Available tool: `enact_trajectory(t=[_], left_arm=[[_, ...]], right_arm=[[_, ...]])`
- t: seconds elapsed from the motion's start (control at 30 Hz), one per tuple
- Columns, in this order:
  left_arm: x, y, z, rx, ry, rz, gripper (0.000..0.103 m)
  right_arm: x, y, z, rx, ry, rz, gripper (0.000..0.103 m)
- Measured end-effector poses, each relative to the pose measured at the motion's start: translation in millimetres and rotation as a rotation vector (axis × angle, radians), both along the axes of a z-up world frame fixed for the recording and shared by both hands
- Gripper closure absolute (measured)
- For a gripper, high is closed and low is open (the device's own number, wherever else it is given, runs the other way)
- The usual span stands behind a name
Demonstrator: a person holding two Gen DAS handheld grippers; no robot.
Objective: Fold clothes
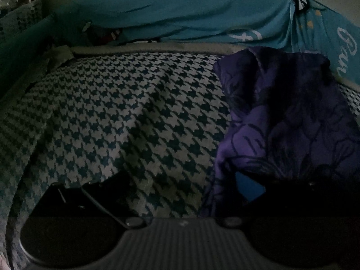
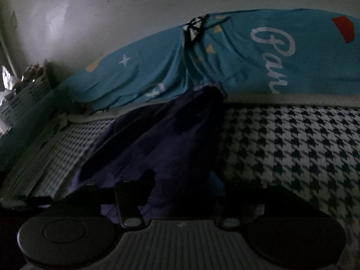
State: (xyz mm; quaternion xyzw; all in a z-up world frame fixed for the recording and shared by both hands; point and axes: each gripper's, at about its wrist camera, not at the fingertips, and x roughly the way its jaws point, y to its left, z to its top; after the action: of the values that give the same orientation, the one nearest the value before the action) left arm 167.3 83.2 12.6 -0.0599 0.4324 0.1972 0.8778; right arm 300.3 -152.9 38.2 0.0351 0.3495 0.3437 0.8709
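Dim frames. The houndstooth bed cover (image 1: 117, 117) lies open left of the purple cloth (image 1: 281, 121); more bare cover on its other side (image 2: 292, 139). Far edge blocked by a raised teal sheet (image 2: 225, 51) against the wall (image 2: 135, 11). Left corner cluttered, possibly a perforated basket (image 2: 20, 99).

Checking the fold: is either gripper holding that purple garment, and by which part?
Seemingly nothing held: the purple garment lies between the right gripper's parted fingers, and the left gripper stands open beside its edge.
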Motion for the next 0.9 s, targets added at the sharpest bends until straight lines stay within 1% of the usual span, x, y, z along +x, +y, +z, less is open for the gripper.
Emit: enact_trajectory(t=[0.1,0.2,0.27,0.33,0.6,0.83,0.9], left_arm=[[1,-3,1,0.019,0.0,0.001,0.0],[2,-4,1,0.026,0.002,0.004,0.0],[2,-4,1,0.019,0.005,0.008,0.0],[1,-3,0,0.012,0.005,0.009,0.0],[1,1,-2,-0.012,0.009,0.009,0.0],[1,2,-4,-0.028,0.01,0.011,0.0],[0,3,-4,-0.029,0.01,0.009,0.0]], right_arm=[[16,2,-2,0.02,0.003,-0.007,0.044],[32,3,-4,0.061,0.016,-0.017,0.041],[41,3,-5,0.092,0.02,-0.029,0.037],[50,4,-6,0.116,0.028,-0.04,0.036],[74,8,-17,0.169,0.069,-0.045,0.035],[88,21,-28,0.188,0.108,0.007,0.035],[90,24,-31,0.187,0.092,0.019,0.035]])
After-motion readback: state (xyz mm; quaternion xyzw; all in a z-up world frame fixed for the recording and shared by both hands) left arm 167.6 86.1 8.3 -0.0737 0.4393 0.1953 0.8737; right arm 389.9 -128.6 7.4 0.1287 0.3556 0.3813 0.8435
